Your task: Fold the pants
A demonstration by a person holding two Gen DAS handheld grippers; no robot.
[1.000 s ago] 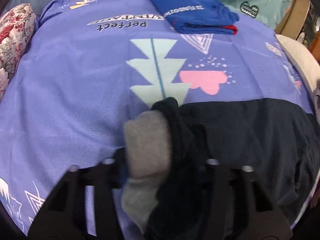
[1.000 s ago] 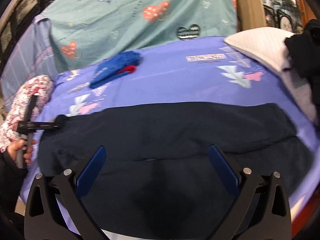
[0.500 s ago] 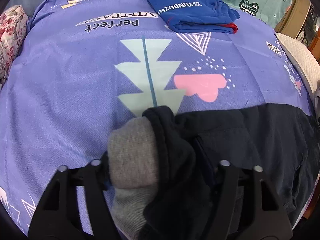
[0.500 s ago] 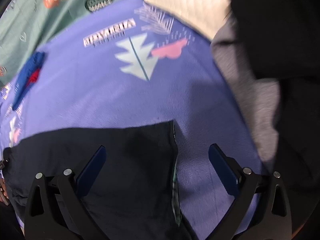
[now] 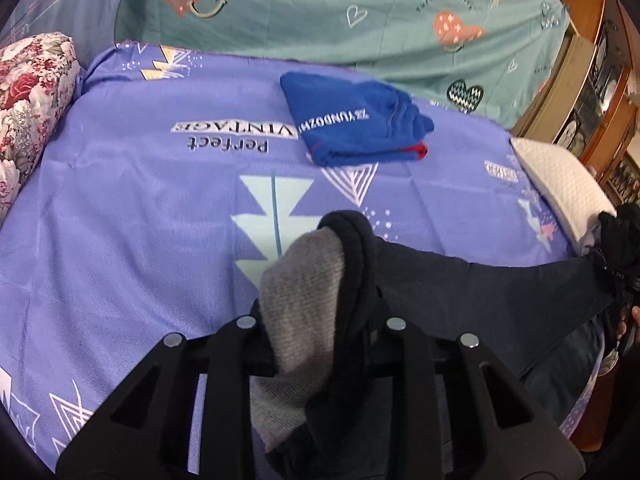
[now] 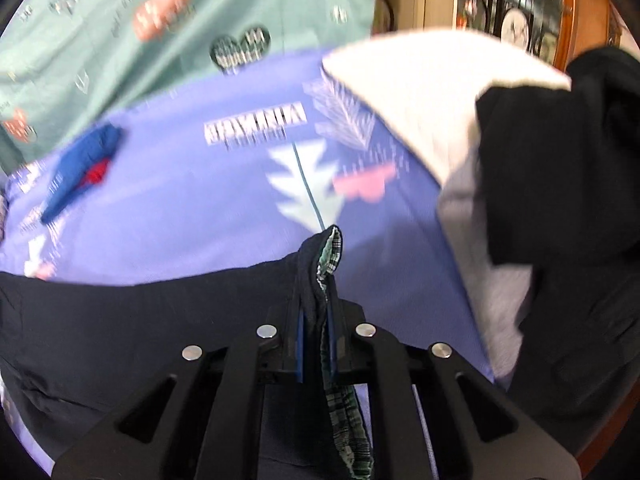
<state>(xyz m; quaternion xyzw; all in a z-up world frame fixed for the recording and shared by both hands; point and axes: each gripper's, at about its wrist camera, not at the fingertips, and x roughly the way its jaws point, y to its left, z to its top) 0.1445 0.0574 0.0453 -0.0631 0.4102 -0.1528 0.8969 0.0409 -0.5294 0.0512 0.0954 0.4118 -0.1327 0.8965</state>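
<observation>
Ahead of the claw we see a folded blue garment (image 5: 356, 124) lying on the purple printed bedsheet (image 5: 140, 208). Far left of the claw sits a floral pillow (image 5: 28, 92), far right a white pillow (image 5: 560, 184), and beyond hangs a teal sheet (image 5: 320, 12).

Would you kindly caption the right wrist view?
Right gripper pinches the dark pants hem above the purple bedsheet.

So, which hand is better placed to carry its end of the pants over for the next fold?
Probably the right. The right gripper pinches only a thin hem of the pants, an end light to swing across. The left gripper holds the bulkier waistband end, better as the anchor.
</observation>
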